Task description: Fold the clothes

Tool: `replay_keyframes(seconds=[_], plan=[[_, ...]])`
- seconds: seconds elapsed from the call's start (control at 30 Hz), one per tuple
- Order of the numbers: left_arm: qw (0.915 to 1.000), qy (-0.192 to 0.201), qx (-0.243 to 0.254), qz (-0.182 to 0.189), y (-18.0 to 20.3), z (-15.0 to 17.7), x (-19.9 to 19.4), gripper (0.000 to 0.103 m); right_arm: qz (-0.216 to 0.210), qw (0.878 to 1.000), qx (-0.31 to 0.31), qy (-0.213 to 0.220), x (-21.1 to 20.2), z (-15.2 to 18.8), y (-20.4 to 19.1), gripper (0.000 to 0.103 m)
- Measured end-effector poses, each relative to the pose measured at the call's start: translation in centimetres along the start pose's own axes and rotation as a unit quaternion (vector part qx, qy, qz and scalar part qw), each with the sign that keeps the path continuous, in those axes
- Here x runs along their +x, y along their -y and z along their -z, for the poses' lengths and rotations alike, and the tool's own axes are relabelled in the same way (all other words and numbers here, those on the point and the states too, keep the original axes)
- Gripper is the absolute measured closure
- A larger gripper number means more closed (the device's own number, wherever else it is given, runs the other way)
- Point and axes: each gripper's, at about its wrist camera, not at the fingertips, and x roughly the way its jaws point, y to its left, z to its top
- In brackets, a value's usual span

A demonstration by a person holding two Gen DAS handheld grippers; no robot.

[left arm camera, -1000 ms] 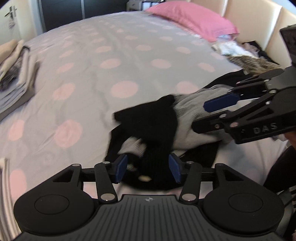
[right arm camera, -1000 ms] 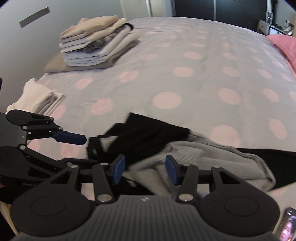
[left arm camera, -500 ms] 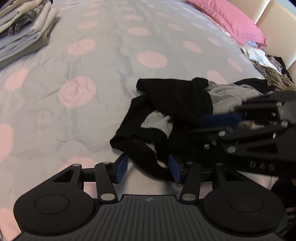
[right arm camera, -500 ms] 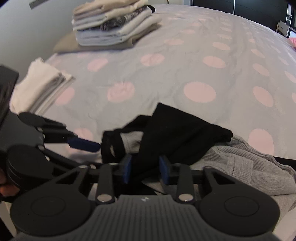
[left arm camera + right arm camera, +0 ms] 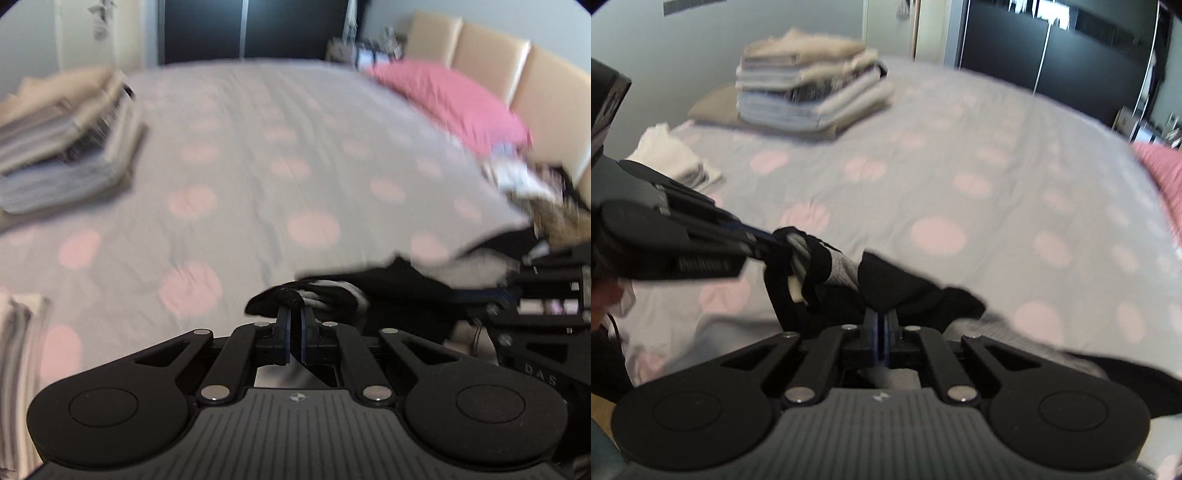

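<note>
Both hand-held grippers — left (image 5: 294, 320), right (image 5: 881, 322) — now clamp the black garment (image 5: 901, 284).

Each gripper is matte black with blue finger pads (image 5: 283, 334). Silver screws (image 5: 799, 394) dot its ribbed grey base (image 5: 879, 435). White letters mark the right gripper (image 5: 480, 295).

At the bottom centre of the frame, the left gripper (image 5: 294, 320) is pinched tight on a fold of the black garment (image 5: 388, 291), which trails to the lower right toward the right gripper (image 5: 491, 295). A spotted bedspread (image 5: 258, 155) fills the middle, blurred. Folded clothes (image 5: 62, 147) are stacked at upper left; a pink pillow (image 5: 450, 99) lies upper right.
</note>
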Motion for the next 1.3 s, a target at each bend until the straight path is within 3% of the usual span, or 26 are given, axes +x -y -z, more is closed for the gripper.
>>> replay_keyframes(seconds=[0.23, 0.47, 0.53, 0.6, 0.67, 0.87, 1.07, 1.17, 1.23, 1.3], plan=[[0.9954, 0.093, 0.021, -0.009, 0.6, -2.5, -7.6, 0.1, -0.018, 0.998, -0.009, 0.064, -6.2, -1.4, -1.5, 0.1], [0.9783, 0.196, 0.052, -0.044, 1.0, -6.1, -16.8, 0.1, -0.067, 0.989, -0.018, 0.134, -11.8, -3.1, -3.6, 0.1], [0.9772, 0.198, 0.063, -0.045, 1.2, -7.0, -17.5, 0.1, -0.073, 0.987, -0.014, 0.142, -12.4, -3.4, -3.4, 0.1], [0.9789, 0.181, 0.084, -0.045, 2.1, -7.2, -16.4, 0.1, -0.076, 0.986, -0.01, 0.148, -12.9, -3.7, -3.1, 0.1], [0.9809, 0.156, 0.109, -0.043, 3.0, -6.8, -14.2, 0.1, -0.052, 0.99, -0.009, 0.134, -11.8, -3.2, -2.4, 0.1], [0.9872, 0.078, 0.137, -0.024, 4.6, -5.2, -6.3, 0.1, 0.057, 0.998, 0.011, 0.035, -6.9, 0.0, 2.7, 0.1], [0.99, 0.023, 0.138, 0.019, 3.9, -3.9, -2.0, 0.097, 0.14, 0.986, 0.073, -0.054, -3.1, 2.5, 9.9, 0.1], [0.9902, 0.018, 0.134, 0.033, 3.4, -4.0, -1.1, 0.088, 0.169, 0.979, 0.079, -0.085, -1.8, 2.5, 13.1, 0.1], [0.9902, 0.015, 0.132, 0.043, 3.1, -4.0, -0.5, 0.076, 0.189, 0.973, 0.075, -0.106, -1.0, 2.7, 15.1, 0.1], [0.9902, 0.012, 0.129, 0.052, 2.8, -4.1, 0.2, 0.056, 0.207, 0.967, 0.076, -0.127, -0.2, 3.1, 17.2, 0.1]])
